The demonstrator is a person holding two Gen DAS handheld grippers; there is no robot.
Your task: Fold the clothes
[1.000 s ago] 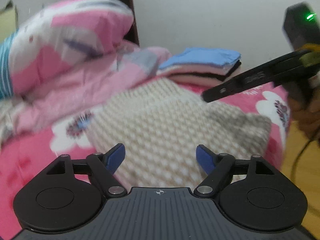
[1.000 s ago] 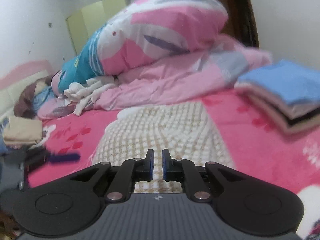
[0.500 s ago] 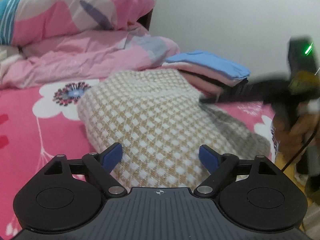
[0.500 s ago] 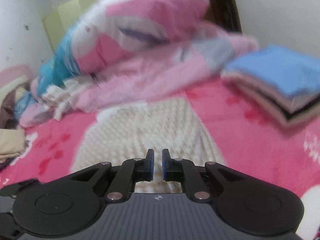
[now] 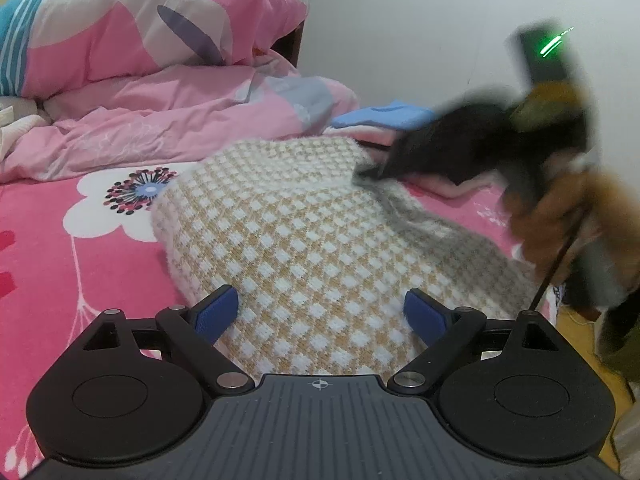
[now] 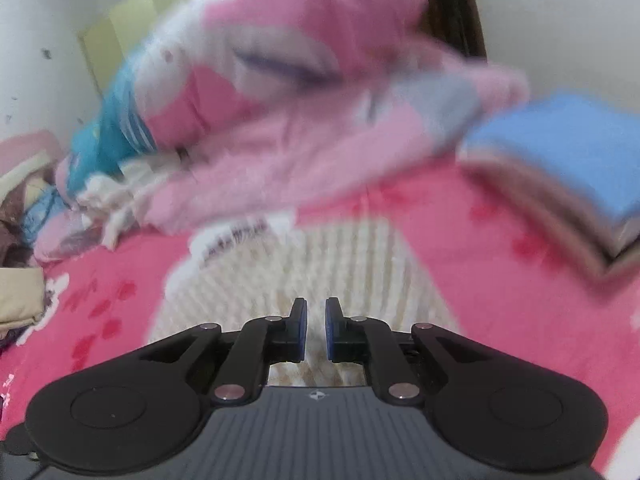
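I have the left gripper [image 5: 318,316] low over the near end of the checked sweater [image 5: 304,240], its blue pads [image 5: 214,314] spread wide and opening at this moment. The knit lies between and under them, but neither pad presses on it.

The sweater, cream and tan in small squares, lies folded into a long bundle on the pink flowered bedsheet [image 5: 52,264], running away from me toward the far right. Its right edge looks greyer where it hangs toward the side of the bed.

From my left camera I see the right gripper [image 5: 370,172] reaching in from the right, blurred, with its tip at the sweater's far right corner; from that view I cannot tell whether it touches the cloth. The hand [image 5: 560,232] that carries it is a brown smear at the frame's edge.

My right camera is smeared too. It shows the right gripper's pads [image 6: 299,330] drawn nearly together with a thin gap and nothing pinched between them, and the sweater just ahead.

Behind the sweater sits a stack of folded clothes [image 5: 384,118] with a blue piece on top, close to the wall. A rumpled pink quilt [image 5: 168,112] is heaped at the head of the bed, to the left of the stack.
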